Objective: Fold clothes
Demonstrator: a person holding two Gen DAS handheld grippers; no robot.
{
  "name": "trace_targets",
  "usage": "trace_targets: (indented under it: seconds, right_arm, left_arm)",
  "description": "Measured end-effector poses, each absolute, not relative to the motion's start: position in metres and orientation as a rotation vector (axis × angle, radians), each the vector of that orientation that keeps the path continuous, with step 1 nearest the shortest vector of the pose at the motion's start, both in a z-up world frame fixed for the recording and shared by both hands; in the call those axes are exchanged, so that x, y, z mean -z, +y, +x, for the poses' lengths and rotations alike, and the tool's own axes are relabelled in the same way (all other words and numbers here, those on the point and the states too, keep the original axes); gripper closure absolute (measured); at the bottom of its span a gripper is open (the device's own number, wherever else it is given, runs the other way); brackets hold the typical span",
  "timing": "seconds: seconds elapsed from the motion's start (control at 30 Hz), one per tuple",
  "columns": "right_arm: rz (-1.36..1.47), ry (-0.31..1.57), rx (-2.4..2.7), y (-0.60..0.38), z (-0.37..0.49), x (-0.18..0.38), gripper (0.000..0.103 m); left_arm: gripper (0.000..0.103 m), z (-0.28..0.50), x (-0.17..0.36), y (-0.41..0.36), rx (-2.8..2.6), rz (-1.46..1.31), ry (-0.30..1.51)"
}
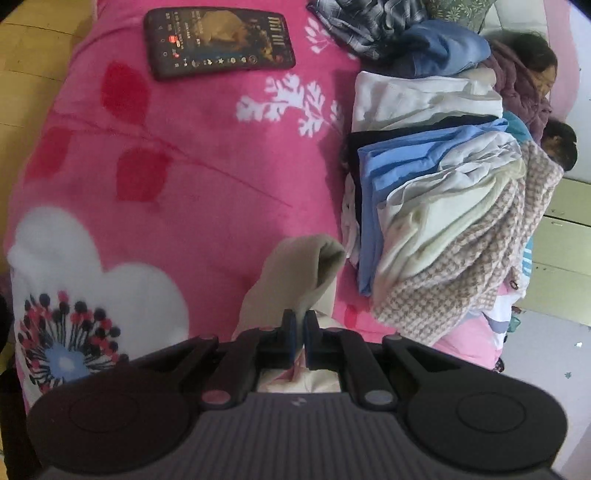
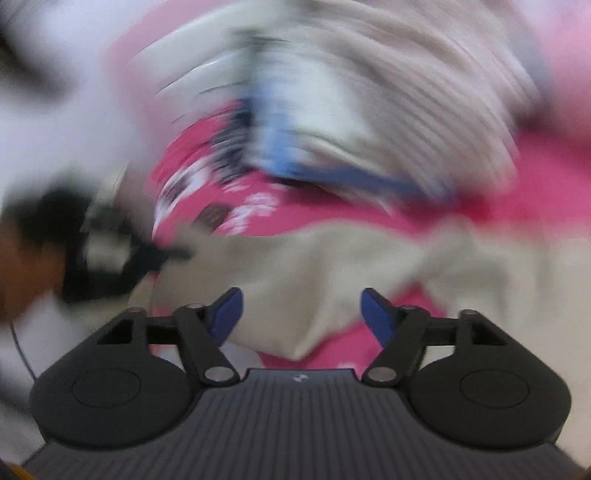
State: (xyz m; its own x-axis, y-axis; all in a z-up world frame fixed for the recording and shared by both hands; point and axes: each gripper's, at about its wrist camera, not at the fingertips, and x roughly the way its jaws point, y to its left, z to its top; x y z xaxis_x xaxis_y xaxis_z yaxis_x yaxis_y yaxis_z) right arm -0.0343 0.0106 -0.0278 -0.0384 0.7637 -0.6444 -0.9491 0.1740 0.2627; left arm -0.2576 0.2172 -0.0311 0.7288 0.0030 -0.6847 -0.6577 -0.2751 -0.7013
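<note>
My left gripper is shut on a beige garment, holding a bunched fold of it above the pink floral blanket. In the right wrist view, which is heavily blurred, my right gripper is open over the same beige garment, which lies spread on the pink blanket. A stack of folded clothes in white, blue, pale green and checked beige sits to the right of my left gripper. It also shows as a blur in the right wrist view.
A black phone with a lit screen lies on the blanket at the far side. Unfolded dark and blue clothes are heaped at the far right. Pale yellow drawers stand beyond the bed's right edge. A wooden floor shows at left.
</note>
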Motion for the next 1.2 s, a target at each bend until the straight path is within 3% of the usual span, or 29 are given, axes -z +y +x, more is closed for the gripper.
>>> trace_targets:
  seconds: [0.03, 0.1, 0.27, 0.3, 0.33, 0.37, 0.43, 0.53, 0.63, 0.7, 0.87, 1.03, 1.2]
  right_arm:
    - [-0.395, 0.673, -1.468, 0.016, -0.053, 0.021, 0.015]
    - [-0.536, 0.512, -1.563, 0.026, -0.084, 0.022, 0.014]
    - [-0.795, 0.32, -1.617, 0.059, -0.128, 0.053, 0.017]
    - [-0.837, 0.285, -1.625, 0.065, -0.134, 0.059, 0.027]
    - [-0.88, 0.255, -1.624, 0.07, -0.137, 0.064, 0.045]
    - [-0.903, 0.243, -1.609, 0.075, -0.138, 0.068, 0.051]
    - [-0.912, 0.253, -1.589, 0.083, -0.136, 0.069, 0.076]
    - [-0.875, 0.329, -1.59, 0.092, -0.122, 0.062, 0.088]
    - [-0.851, 0.398, -1.64, 0.098, -0.111, 0.053, 0.09]
    - [-0.87, 0.432, -1.706, 0.103, -0.106, 0.047, 0.09]
    - [-0.889, 0.547, -1.824, 0.12, -0.085, 0.027, 0.092]
    - [-0.937, 0.624, -1.911, 0.14, -0.069, 0.012, 0.094]
    - [-1.013, 0.637, -1.984, 0.156, -0.066, 0.003, 0.095]
  left_arm:
    - [0.098, -0.259, 0.031, 0.217, -0.693, -1.75, 0.516]
    - [0.098, -0.26, 0.032, 0.218, -0.677, -1.749, 0.514]
    - [0.098, -0.261, 0.036, 0.222, -0.631, -1.746, 0.513]
    - [0.098, -0.261, 0.036, 0.223, -0.621, -1.745, 0.513]
    - [0.098, -0.261, 0.038, 0.224, -0.615, -1.746, 0.513]
    - [0.098, -0.262, 0.04, 0.225, -0.606, -1.746, 0.513]
    - [0.098, -0.264, 0.042, 0.229, -0.582, -1.732, 0.505]
    - [0.093, -0.268, 0.035, 0.238, -0.559, -1.576, 0.527]
    - [0.067, -0.258, 0.016, 0.238, -0.55, -1.175, 0.668]
    - [0.06, -0.247, 0.002, 0.233, -0.523, -0.862, 0.773]
    - [0.03, -0.226, -0.015, 0.2, -0.362, -0.307, 0.841]
    - [0.016, -0.214, -0.012, 0.176, -0.2, 0.03, 0.834]
    - [0.016, -0.206, -0.002, 0.16, -0.079, 0.187, 0.819]
